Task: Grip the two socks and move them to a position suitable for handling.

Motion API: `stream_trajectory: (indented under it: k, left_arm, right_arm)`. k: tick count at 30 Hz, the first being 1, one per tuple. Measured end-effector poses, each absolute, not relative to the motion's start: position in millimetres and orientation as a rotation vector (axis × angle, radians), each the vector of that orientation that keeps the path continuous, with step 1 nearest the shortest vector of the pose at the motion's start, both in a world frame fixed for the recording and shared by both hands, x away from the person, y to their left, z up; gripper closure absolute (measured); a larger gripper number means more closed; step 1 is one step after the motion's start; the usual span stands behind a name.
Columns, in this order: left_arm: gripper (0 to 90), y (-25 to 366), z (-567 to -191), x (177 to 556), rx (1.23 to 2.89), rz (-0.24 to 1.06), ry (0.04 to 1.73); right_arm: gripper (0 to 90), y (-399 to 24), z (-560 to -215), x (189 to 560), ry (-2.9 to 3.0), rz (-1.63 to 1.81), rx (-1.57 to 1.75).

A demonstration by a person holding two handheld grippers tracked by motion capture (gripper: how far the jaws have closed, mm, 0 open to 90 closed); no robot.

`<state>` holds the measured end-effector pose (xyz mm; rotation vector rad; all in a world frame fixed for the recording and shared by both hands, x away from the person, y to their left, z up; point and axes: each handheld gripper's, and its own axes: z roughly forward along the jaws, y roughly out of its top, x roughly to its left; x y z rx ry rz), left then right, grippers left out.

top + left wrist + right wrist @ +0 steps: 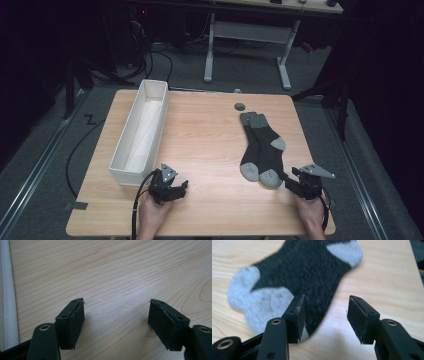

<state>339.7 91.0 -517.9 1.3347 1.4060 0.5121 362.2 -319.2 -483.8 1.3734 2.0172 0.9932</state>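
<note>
Two dark socks [262, 147] lie stacked just ahead-left of the right gripper [295, 184] from above; left gripper [181, 189] sits beside the white bin [122, 174]. Left gripper view: jaws spread over bare wood. Right gripper view: jaws spread, sock toe [262, 302] at its left jaw.

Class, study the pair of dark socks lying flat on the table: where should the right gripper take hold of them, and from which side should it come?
Grip the grey toe ends of the socks, coming in low from the table's near edge. The toes lie nearest the open right gripper, and the flat, stacked fabric probably needs one jaw slid underneath.
</note>
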Motion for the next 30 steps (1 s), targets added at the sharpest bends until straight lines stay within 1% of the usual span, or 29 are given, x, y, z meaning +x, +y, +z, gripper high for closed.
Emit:
stream_trajectory:
  k: [8, 11, 18, 22, 25, 27, 28, 30]
  left_arm:
    - [29.7, 91, -518, 340, 1.334, 0.512, 1.406]
    - [29.6, 91, -518, 340, 1.334, 0.512, 1.406]
    - [29.6, 91, -518, 340, 1.335, 0.512, 1.406]
    - [29.5, 91, -518, 340, 1.335, 0.512, 1.406]
    - [29.5, 91, -518, 340, 1.334, 0.511, 1.406]
    - [29.5, 91, -518, 340, 1.335, 0.511, 1.406]
    - [29.5, 91, -518, 340, 1.335, 0.511, 1.406]
    - [29.4, 91, -518, 340, 1.335, 0.511, 1.405]
  right_arm:
    - [47.0, -300, -471, 376, 2.052, 1.000, 1.292]
    - [46.0, -290, -469, 386, 2.067, 0.998, 1.276]
    - [45.8, -278, -471, 410, 2.087, 0.985, 1.290]
    - [47.7, -275, -475, 424, 2.099, 0.976, 1.321]
    - [50.2, -274, -478, 432, 2.106, 0.975, 1.347]
    - [53.7, -273, -481, 437, 2.123, 0.960, 1.365]
    - [56.7, -273, -483, 439, 2.137, 0.957, 1.367]
    - [65.7, -273, -486, 441, 2.160, 0.965, 1.367]
